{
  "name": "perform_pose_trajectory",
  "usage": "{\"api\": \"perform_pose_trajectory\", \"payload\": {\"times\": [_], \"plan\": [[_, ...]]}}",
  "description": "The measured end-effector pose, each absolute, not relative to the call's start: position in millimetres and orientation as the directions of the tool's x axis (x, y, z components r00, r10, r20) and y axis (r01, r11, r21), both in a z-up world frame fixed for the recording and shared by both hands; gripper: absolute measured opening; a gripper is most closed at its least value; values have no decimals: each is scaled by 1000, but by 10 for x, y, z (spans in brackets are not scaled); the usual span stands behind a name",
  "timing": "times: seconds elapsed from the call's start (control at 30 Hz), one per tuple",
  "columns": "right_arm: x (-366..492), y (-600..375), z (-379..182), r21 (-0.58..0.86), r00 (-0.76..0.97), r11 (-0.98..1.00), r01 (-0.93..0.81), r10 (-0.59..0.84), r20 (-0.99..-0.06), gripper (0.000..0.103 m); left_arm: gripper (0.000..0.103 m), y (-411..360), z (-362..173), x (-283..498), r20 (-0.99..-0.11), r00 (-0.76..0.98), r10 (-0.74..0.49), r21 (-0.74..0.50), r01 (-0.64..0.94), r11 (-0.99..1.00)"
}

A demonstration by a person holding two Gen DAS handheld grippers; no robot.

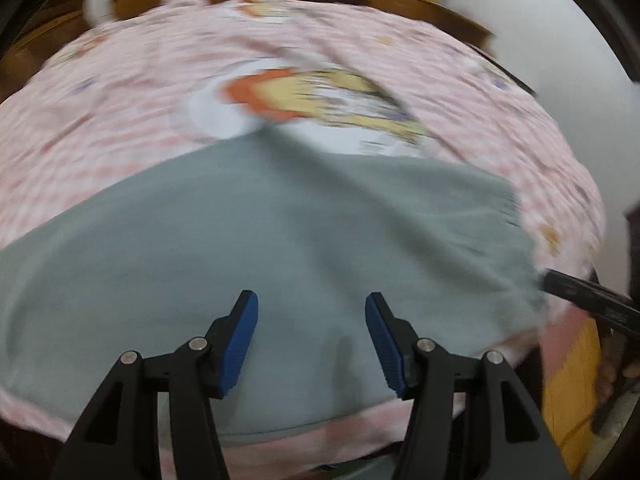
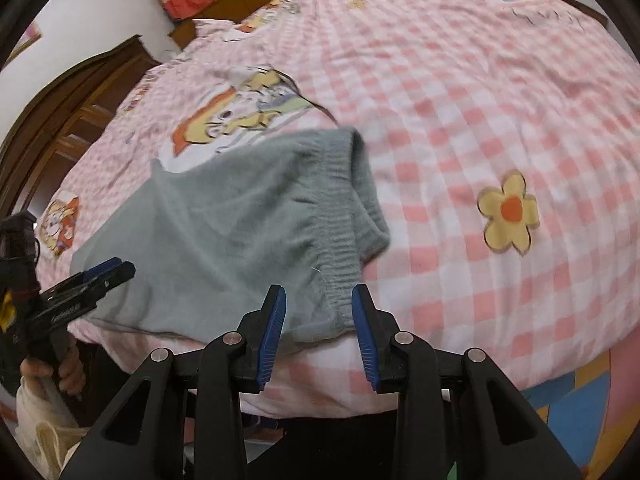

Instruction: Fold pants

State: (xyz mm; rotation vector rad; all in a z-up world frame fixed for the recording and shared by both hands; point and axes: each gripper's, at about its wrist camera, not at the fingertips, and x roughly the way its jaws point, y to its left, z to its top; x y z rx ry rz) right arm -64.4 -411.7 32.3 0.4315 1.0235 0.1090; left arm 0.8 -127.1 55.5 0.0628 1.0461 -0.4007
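Note:
Grey-green pants (image 1: 256, 240) lie flat on the pink checked bed sheet (image 1: 100, 120); this view is blurred. My left gripper (image 1: 312, 300) hovers open over the cloth near the bed's front edge, nothing between its blue pads. In the right wrist view the pants (image 2: 224, 232) show their ribbed waistband (image 2: 344, 216) folded over at the right end. My right gripper (image 2: 319, 292) is open, and the waistband's near corner lies between its fingers, unclamped. The left gripper (image 2: 104, 272) sits at the pants' left edge. The right gripper's black finger (image 1: 580, 296) touches the cloth's right edge.
A cartoon print (image 2: 236, 116) lies on the sheet just beyond the pants, and a yellow flower print (image 2: 510, 212) to their right. Dark wooden furniture (image 2: 60, 128) stands at the left. A hand (image 2: 60, 372) holds the left gripper's handle. The bed edge (image 2: 320, 392) runs below my fingers.

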Motion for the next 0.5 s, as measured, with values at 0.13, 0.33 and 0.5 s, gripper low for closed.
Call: {"api": "perform_pose_trajectory", "payload": {"times": [0.13,0.33,0.5], "plan": [[-736,-4217,276,448,540,881,148,308,-783,35,59,-1817,596,-79,-844,399,-359,-133,492,861],[-726,-4350,124,563,527,806,185,402,-749,35,59,-2316,551,-225,-826,333,-455,-189,598,779],[-717,-4364,162,607,567,780,149,436,-699,21,66,-2545,595,-422,-812,315,-492,-167,682,712]]}}
